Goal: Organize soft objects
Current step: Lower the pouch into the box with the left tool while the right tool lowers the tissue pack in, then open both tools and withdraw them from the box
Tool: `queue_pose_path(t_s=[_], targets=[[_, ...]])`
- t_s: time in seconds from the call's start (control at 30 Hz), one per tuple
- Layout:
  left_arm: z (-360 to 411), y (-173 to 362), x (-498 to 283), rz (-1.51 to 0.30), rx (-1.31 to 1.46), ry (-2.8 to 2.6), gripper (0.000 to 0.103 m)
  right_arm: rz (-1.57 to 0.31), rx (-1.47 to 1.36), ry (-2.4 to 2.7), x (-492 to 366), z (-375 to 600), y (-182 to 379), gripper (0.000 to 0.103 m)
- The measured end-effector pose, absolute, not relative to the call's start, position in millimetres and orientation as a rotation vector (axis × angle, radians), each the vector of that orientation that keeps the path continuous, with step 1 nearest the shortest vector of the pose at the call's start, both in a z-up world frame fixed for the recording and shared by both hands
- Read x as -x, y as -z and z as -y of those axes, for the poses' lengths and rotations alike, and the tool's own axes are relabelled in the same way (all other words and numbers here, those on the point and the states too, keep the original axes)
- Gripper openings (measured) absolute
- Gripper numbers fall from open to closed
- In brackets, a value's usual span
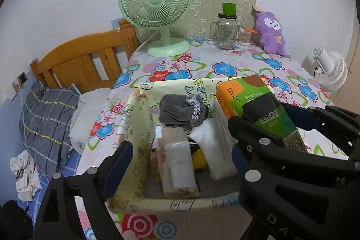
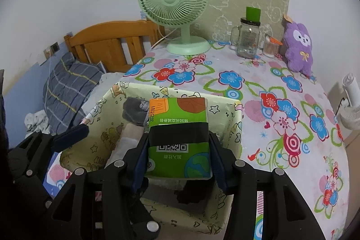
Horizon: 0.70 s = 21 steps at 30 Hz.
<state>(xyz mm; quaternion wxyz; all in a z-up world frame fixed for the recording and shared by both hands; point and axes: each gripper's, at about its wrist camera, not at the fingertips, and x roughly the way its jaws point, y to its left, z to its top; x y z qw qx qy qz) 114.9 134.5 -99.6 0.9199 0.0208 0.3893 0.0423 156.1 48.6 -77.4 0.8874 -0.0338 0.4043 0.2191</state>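
The bin [image 2: 235, 127] is sitting on the flowered table [image 2: 281, 91]. The right gripper [image 2: 178, 156] is clenching a tissue pack [image 2: 180, 127] over it (soft, light, best squeezed across its flanks). The left gripper [image 1: 180, 150] is hanging released, straddling the bin's wall. "20251101" is showing on the pack's orange corner.

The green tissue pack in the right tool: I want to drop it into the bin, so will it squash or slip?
The tissue pack is probably soft and light. Its glossy wrapper looks slick, so it might slide in the right tool. Released, it would likely fall flat into the yellow fabric bin rather than roll, being a flat-sided block.
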Motion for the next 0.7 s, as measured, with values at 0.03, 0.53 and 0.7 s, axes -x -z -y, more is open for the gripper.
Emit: queue_pose_path(t_s=[0.03, 0.53, 0.7], targets=[[-135, 99, -113, -0.800, -0.041, -0.086, 0.092, -0.837, 0.072, -0.462, -155, -49, 77, 0.058], [-122, 84, -100, -0.753, -0.046, -0.068, 0.097, -0.751, 0.043, -0.433, -140, -35, 62, 0.085], [-114, 81, -97, -0.748, -0.039, -0.058, 0.097, -0.742, 0.035, -0.414, -135, -24, 57, 0.086]])
